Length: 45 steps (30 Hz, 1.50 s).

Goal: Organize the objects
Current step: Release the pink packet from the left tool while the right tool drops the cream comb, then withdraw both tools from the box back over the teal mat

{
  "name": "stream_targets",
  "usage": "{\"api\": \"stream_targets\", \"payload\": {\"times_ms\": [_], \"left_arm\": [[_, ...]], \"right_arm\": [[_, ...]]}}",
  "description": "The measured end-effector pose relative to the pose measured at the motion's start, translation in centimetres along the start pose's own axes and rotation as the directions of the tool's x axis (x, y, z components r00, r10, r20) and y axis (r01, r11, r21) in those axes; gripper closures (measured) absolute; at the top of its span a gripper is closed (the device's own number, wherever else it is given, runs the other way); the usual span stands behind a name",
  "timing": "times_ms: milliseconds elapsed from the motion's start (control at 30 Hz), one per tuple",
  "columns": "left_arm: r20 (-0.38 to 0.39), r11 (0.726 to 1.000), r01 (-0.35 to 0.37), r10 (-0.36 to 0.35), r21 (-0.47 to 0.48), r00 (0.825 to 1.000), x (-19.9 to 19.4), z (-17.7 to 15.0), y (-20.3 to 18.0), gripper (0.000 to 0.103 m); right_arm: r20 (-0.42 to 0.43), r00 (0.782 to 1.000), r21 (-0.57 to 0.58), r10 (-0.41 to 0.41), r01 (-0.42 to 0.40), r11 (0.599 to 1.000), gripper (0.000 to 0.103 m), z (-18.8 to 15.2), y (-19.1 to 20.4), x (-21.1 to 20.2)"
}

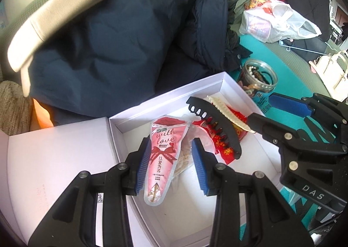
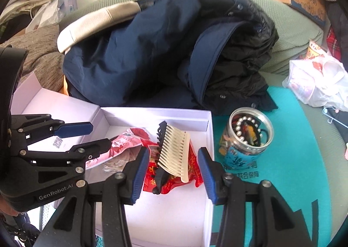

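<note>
The left tool point(image 1: 171, 164) hangs above a shallow white cardboard box point(image 1: 167, 97), its blue-padded fingers point(image 1: 199, 166) set moderately apart with nothing gripped. Straight below the gap between them, on the box floor, lies a pink wedge-shaped foil packet point(image 1: 162, 155) printed "with love", its narrow end pointing back toward the tool; whether the left pad brushes it cannot be told. Just off the right finger sits a red printed foil wrapper point(image 1: 219, 144), and across it lies a black plastic hair claw with cream teeth point(image 1: 217, 125).

The right tool point(image 2: 174, 175) hovers over the same box point(image 2: 206, 120) with its fingers apart too, gripping nothing. Below and ahead of its gap lies the hair claw point(image 2: 171, 151) on the red wrapper point(image 2: 174, 181), in the box's right part. The pink packet point(image 2: 128, 142) is to that tool's left, beside the other tool point(image 2: 91, 136).

Outside the box, ahead and right of the right tool, a clear round jar with a blue label point(image 2: 248, 138) stands open on a teal mat point(image 2: 293, 160), holding beads and hair ties. Beyond both tools a dark navy padded coat point(image 2: 141, 57) is heaped on a green couch point(image 2: 289, 18).
</note>
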<state>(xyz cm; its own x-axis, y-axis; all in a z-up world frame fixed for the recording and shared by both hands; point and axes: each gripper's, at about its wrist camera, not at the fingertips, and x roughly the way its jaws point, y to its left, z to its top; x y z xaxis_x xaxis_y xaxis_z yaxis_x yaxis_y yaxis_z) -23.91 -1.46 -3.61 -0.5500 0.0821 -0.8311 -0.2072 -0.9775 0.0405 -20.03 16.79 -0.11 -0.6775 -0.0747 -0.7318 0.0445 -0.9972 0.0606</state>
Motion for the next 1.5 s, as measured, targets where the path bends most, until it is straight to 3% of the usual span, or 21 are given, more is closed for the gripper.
{"api": "stream_targets", "payload": {"times_ms": [300,567,867,1167,1500], "left_arm": [[0.070,1.000,0.000,-0.001,0.010,0.998,-5.0,0.4,0.2,0.066],[0.126,1.000,0.013,-0.016,0.023,0.992,-10.0,0.5,-0.1,0.044],[0.158,1.000,0.011,-0.015,0.027,0.987,-14.6,-0.1,-0.9,0.033],[0.188,0.996,0.036,-0.050,0.079,0.981,-17.7,-3.1,-3.1,0.031],[0.154,0.994,0.035,-0.050,0.100,0.987,-18.2,-8.8,-5.8,0.031]], "right_arm": [[0.073,0.997,-0.021,-0.031,0.033,0.999,0.056,1.3,0.6,-4.0],[0.143,0.988,-0.042,-0.063,0.070,0.997,0.053,1.9,1.4,-8.8],[0.193,0.976,-0.044,-0.104,0.114,0.993,0.044,1.7,1.7,-14.1],[0.191,0.975,-0.023,-0.117,0.124,0.992,0.041,-0.8,1.6,-17.2],[0.132,0.987,0.015,-0.094,0.093,0.996,0.041,-6.1,1.7,-17.5]]}}
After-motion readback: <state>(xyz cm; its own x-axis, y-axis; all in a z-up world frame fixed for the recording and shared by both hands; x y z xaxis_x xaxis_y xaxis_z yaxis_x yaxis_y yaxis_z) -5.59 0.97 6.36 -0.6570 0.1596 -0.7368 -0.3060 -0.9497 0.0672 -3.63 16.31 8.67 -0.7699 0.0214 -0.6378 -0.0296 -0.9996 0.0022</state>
